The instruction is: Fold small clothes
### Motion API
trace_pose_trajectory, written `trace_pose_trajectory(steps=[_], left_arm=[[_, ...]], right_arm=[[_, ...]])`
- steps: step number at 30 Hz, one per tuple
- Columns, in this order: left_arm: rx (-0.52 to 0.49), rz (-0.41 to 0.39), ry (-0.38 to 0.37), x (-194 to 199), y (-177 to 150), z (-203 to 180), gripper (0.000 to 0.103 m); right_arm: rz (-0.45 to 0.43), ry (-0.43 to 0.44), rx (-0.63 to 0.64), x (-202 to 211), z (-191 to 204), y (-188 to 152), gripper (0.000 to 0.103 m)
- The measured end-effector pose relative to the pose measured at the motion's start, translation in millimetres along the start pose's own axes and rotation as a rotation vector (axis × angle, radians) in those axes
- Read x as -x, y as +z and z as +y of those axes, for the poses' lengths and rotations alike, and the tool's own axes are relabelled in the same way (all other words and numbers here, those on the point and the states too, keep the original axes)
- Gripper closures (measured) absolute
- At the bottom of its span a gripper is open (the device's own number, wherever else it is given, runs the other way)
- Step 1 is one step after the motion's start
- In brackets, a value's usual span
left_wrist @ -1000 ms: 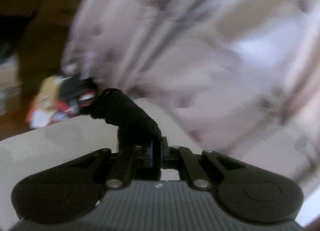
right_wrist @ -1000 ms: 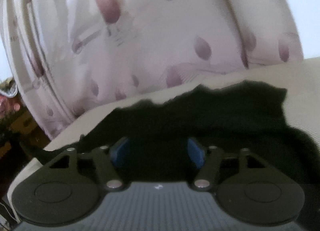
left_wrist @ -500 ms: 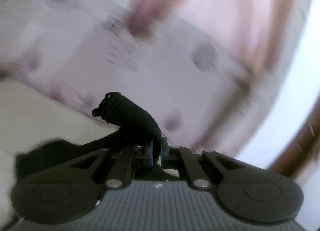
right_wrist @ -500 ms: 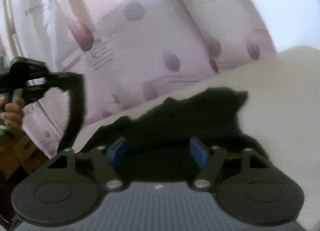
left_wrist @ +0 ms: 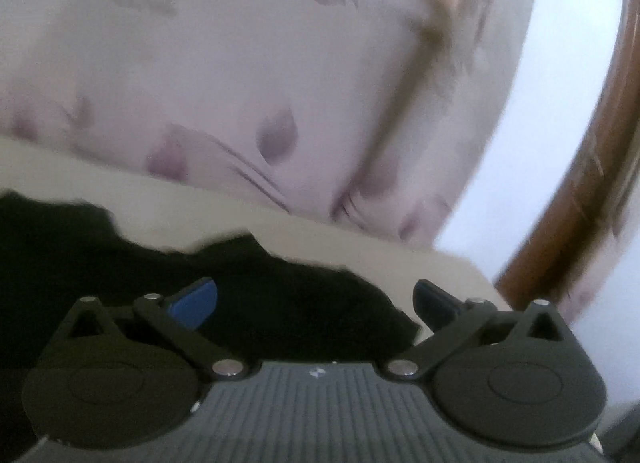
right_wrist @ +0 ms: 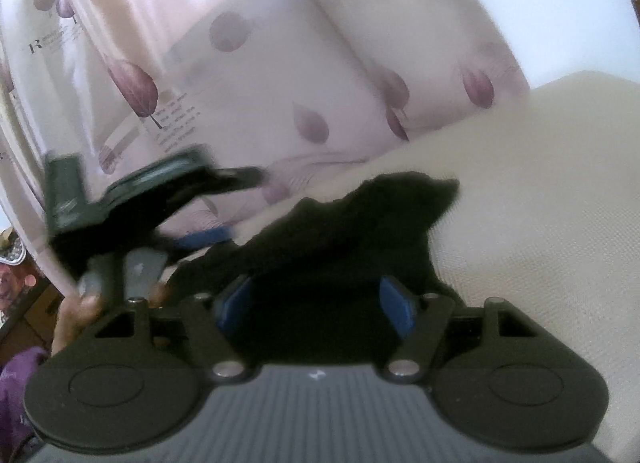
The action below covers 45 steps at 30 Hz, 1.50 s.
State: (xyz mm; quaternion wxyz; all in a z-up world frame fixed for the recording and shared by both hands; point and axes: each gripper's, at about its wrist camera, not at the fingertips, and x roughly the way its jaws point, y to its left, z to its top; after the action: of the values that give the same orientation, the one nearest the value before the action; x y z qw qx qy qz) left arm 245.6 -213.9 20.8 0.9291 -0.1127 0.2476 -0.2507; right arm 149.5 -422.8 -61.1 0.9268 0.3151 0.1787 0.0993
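A small black garment (left_wrist: 280,303) lies crumpled on a cream mattress (left_wrist: 352,247). My left gripper (left_wrist: 316,299) is open and empty just above the cloth's right part. In the right wrist view the same garment (right_wrist: 360,231) spreads in front of my right gripper (right_wrist: 316,303), which is open with the cloth lying between its blue pads (right_wrist: 396,303). The left gripper also shows in the right wrist view (right_wrist: 224,211), open, at the garment's left end, held by a hand.
A pink bedding roll with purple leaf print (right_wrist: 280,83) stands right behind the garment along the mattress edge. A brown wooden frame (left_wrist: 580,191) is at the far right. Cluttered items (right_wrist: 12,263) lie at the far left.
My left gripper was shut on a bunched end of the black garment; it swung right, lowered it onto the mattress and opened. The right gripper stayed open over the cloth.
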Motion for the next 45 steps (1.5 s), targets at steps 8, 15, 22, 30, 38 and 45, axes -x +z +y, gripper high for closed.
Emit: trace_pose_trajectory(steps=[8,15,22,30,38,45], left_arm=[[-0.053,-0.023,0.265,75.3,-32.2,97.5,0.000],[0.182,0.001,0.344,87.6,-53.9,182.3,0.001],[0.181,-0.040,0.396,86.6,-52.5,188.9,0.001],[0.288,-0.096,0.412,100.6,-57.6,199.7,0.000],[0.274,-0.086,0.417,100.7,-57.9,199.3,0.000],[0.280,-0.092,0.431,103.4,-58.8,199.9,0.000]], right_arm=[[0.007,0.005,0.032,-27.1,-7.1,40.4,0.031],[0.140,-0.004,-0.013,-99.3,-23.6,57.8,0.031],[0.164,-0.082,-0.098,-152.2,-39.7,57.7,0.059],[-0.013,-0.114,-0.124,-110.3,-47.6,68.6,0.095],[0.122,-0.187,-0.100,-112.1,-62.2,45.5,0.096],[0.029,-0.197,-0.274,-80.9,-80.7,50.0,0.092]])
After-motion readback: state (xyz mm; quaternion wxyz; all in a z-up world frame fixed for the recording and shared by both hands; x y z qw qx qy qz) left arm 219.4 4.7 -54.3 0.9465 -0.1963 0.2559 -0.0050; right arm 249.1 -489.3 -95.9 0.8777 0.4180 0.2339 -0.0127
